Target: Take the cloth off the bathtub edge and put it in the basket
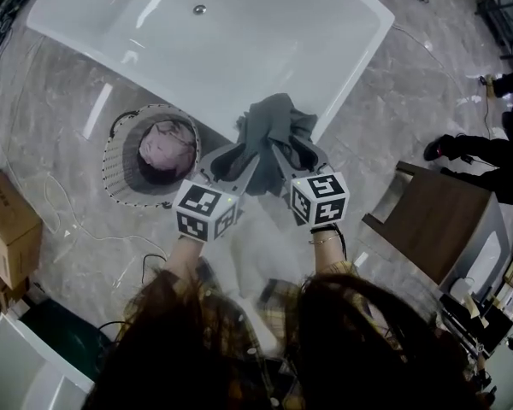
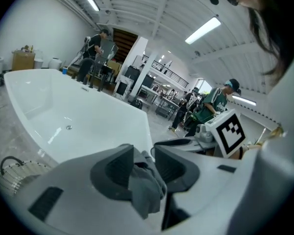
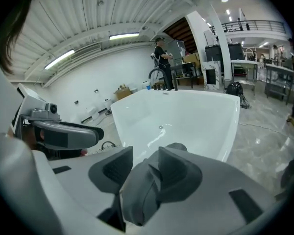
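Closest in, the person's dark hair (image 1: 239, 348) fills the bottom of the head view, and both forearms reach forward side by side. The left gripper (image 2: 143, 153) has its jaws a little apart with a fold of the grey cloth (image 1: 274, 126) in the gap. The fold lies against one pad and looks loose rather than squeezed, though the fabric hides part of the other pad. The right gripper (image 3: 144, 155) also has its jaws parted, with a thick roll of the cloth between them. A sliver of white tub shows between the roll and one pad.

Both grippers point forward and down at the same bunch of cloth. It sits heaped on the near rim of the white bathtub (image 1: 239, 58), close to its corner. Left of the grippers, on the grey stone floor (image 1: 68, 101) beside the tub, stands the round basket (image 1: 118, 173) with a pink cloth (image 1: 167, 143) inside.

Farther off, the drain (image 1: 199, 9) shows in the tub's bottom. A cardboard box (image 1: 8, 225) sits at the left edge and a brown wooden cabinet (image 1: 436, 220) at the right. Beyond the tub a person (image 3: 161, 55) stands among tables.
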